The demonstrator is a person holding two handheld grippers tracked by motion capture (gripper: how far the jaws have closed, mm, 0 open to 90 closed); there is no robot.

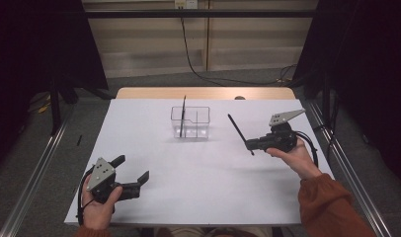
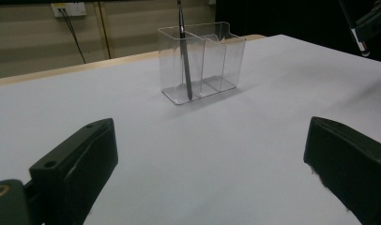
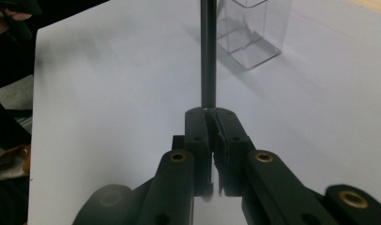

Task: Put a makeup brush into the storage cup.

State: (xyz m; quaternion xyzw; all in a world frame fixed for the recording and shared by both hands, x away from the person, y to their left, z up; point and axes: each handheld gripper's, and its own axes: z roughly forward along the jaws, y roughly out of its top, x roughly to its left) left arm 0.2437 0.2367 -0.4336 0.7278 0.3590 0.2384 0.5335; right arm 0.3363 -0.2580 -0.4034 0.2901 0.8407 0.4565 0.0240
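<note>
A clear two-compartment holder [image 1: 202, 118] stands at the table's far middle. A thin black stick [image 1: 183, 116] leans upright in its left compartment. My right gripper [image 1: 249, 144], at the right of the table, is shut on a second black stick [image 1: 238, 132] that points up and to the left, toward the holder. In the right gripper view the jaws [image 3: 212, 124] pinch the stick [image 3: 208, 51] at its lower end, with the holder [image 3: 249, 33] beyond. My left gripper [image 1: 133, 169] hovers open at the near left, with nothing between its jaws. Its own view shows the gripper [image 2: 207, 159] facing the holder [image 2: 217, 56] and stick [image 2: 184, 61].
The white table top [image 1: 198, 187] spans the scene, with a wooden strip [image 1: 203, 93] along its far edge. Metal rails [image 1: 35, 168] run down both sides. A black cable [image 1: 188, 54] hangs on the back wall. The held stick's tip [image 2: 360, 40] shows at the left gripper view's top right.
</note>
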